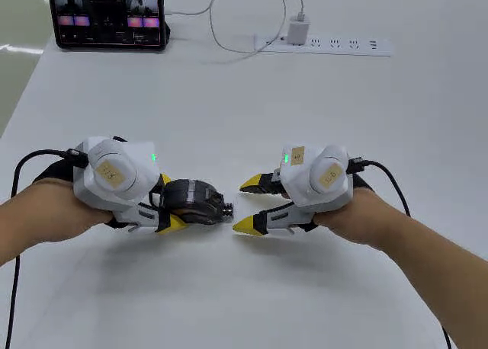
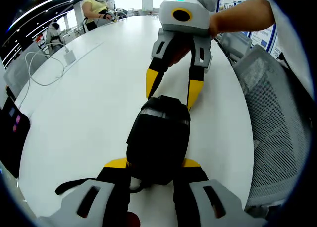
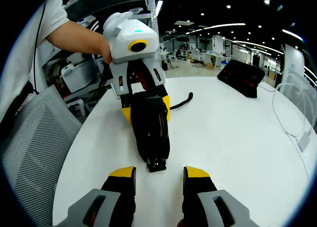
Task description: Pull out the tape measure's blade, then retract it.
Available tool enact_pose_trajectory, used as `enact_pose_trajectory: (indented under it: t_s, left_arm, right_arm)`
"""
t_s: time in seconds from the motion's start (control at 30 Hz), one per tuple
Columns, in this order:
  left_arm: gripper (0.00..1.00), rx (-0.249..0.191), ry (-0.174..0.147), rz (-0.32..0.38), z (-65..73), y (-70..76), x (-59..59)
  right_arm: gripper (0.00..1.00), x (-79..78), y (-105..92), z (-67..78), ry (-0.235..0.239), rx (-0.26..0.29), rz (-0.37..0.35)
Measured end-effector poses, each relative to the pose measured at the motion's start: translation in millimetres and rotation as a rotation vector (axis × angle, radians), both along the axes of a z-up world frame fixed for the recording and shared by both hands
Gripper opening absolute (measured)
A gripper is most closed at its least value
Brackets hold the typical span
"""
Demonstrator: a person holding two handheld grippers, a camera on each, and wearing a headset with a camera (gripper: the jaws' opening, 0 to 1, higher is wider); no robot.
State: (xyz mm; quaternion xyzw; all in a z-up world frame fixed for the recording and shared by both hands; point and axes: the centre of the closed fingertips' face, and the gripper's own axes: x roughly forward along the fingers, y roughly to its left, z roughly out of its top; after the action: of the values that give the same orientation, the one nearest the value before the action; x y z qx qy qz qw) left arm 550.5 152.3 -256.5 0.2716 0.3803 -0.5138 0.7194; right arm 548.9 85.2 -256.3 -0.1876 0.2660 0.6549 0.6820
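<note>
A black tape measure lies on the white table, and my left gripper is shut on its body. In the left gripper view the tape measure sits between the yellow-tipped fingers. Its blade tip points at my right gripper, which is open a short way in front of it, touching nothing. In the head view my right gripper stands just right of the blade tip. The right gripper also shows in the left gripper view, beyond the tape.
A tablet stands at the table's far left. A power strip with a white charger and cables lies at the far middle. A mesh chair stands beside the table edge. A black wrist strap trails from the tape.
</note>
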Motion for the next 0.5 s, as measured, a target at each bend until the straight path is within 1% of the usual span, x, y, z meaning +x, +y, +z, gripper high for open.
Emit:
enact_pose_trajectory:
  t_s: [0.5]
  left_arm:
    - [0.29, 0.005, -0.003, -0.004, -1.2, 0.6, 0.2]
  right_arm:
    - [0.24, -1.1, 10.6, -5.1, -0.009, 0.012, 0.031]
